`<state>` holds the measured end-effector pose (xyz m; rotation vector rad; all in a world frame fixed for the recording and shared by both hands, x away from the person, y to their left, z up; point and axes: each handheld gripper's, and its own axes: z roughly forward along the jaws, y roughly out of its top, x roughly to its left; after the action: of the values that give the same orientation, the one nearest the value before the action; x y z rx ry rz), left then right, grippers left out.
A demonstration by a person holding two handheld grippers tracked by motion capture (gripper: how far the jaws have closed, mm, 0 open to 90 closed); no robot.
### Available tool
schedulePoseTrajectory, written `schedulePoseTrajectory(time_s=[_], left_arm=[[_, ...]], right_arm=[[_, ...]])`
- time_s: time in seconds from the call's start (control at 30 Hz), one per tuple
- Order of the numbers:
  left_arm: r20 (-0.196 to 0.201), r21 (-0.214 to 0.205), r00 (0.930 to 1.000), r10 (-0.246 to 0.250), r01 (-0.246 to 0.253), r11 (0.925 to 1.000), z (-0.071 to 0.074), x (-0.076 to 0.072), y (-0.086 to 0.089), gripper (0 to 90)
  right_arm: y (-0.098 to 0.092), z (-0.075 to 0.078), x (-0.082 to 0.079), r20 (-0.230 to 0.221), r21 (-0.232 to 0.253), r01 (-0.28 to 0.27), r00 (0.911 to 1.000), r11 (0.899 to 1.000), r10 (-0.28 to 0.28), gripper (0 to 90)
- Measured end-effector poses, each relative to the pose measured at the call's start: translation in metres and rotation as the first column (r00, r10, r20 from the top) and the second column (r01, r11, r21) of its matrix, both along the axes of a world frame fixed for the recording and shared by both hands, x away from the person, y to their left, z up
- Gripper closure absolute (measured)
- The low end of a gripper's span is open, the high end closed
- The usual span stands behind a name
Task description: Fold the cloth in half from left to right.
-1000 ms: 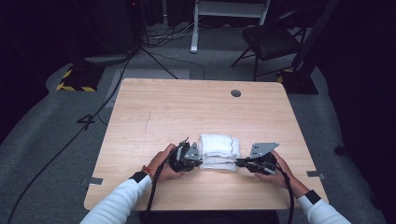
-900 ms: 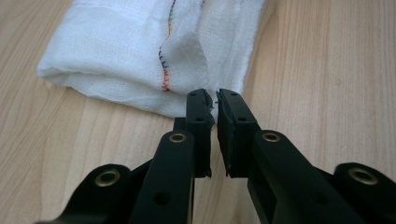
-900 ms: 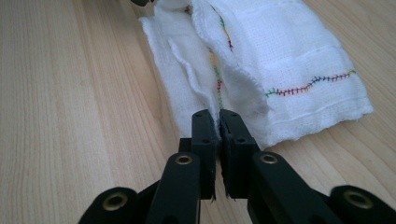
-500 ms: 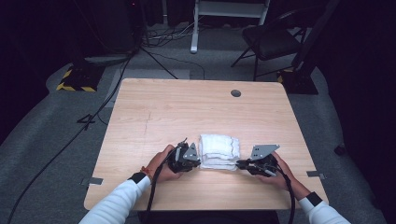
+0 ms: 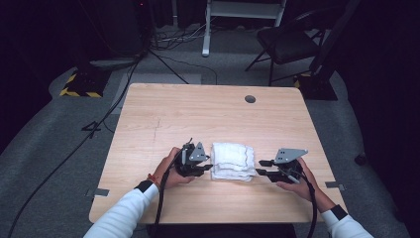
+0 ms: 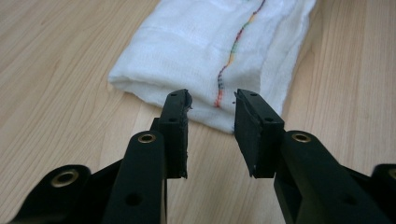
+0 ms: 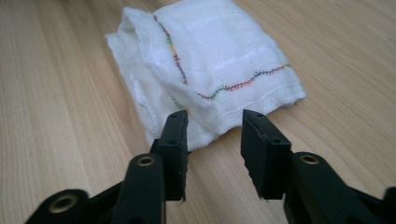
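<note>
Cloth (image 5: pixel 233 161), white and folded into a thick pad with a wavy line of many-coloured stitching across its top, lies flat on the near half of the wooden counter (image 5: pixel 198 114), between the two hands. The left tongs (image 5: pixel 204 166) sit just at its left edge; in the left gripper view (image 6: pixel 212 105) their jaws have just been opening and now stand apart, tips close to the cloth's (image 6: pixel 210 46) folded edge with nothing pinched between them. The right tongs (image 5: pixel 261 167) lie a little off the cloth's right edge; in the right gripper view (image 7: pixel 215 121) their jaws have likewise just been opening and stand apart, the cloth's (image 7: pixel 210 60) corner lying free just beyond the tips. Farther back in the counter is a small round hole (image 5: pixel 250 99). Beyond it, a dark chair (image 5: pixel 285 44) stands on the grey floor.
</note>
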<state>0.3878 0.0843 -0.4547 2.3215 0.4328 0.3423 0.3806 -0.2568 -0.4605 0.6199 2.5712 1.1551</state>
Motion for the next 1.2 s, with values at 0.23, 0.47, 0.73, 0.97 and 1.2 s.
schedulePoseTrajectory(time_s=[0.23, 0.47, 0.73, 0.97, 1.2], left_arm=[[-0.011, -0.008, 0.9988, 0.047, -0.047, 0.9989, 0.0, 0.008, -0.018, 38.2], [-0.025, 0.035, 0.9996, 0.016, -0.015, 0.9993, -0.007, 0.011, -0.031, 34.5], [-0.038, 0.114, 0.9993, -0.006, 0.01, 0.9934, -0.02, 0.007, -0.035, 33.3], [-0.035, 0.139, 0.9994, -0.006, 0.011, 0.9902, -0.027, 0.006, -0.033, 31.2], [-0.026, 0.123, 0.9991, 0.032, -0.028, 0.992, -0.021, 0.005, -0.021, 23.3]], right_arm=[[0.008, 0.003, 0.01, 0.019, 0.006, 0.051, 0.9985, 0.999, -0.051, 49.9], [0.023, -0.004, 0.018, 0.007, -0.018, 0.05, 0.9987, 0.999, -0.049, 45.0], [0.027, -0.016, 0.017, -0.035, -0.069, 0.01, 0.9993, 0.998, -0.012, 43.6], [0.028, -0.022, 0.016, -0.044, -0.099, -0.009, 0.999, 0.995, 0.005, 42.5], [0.026, -0.017, 0.015, -0.029, -0.093, 0.003, 0.9996, 0.996, -0.006, 39.7]])
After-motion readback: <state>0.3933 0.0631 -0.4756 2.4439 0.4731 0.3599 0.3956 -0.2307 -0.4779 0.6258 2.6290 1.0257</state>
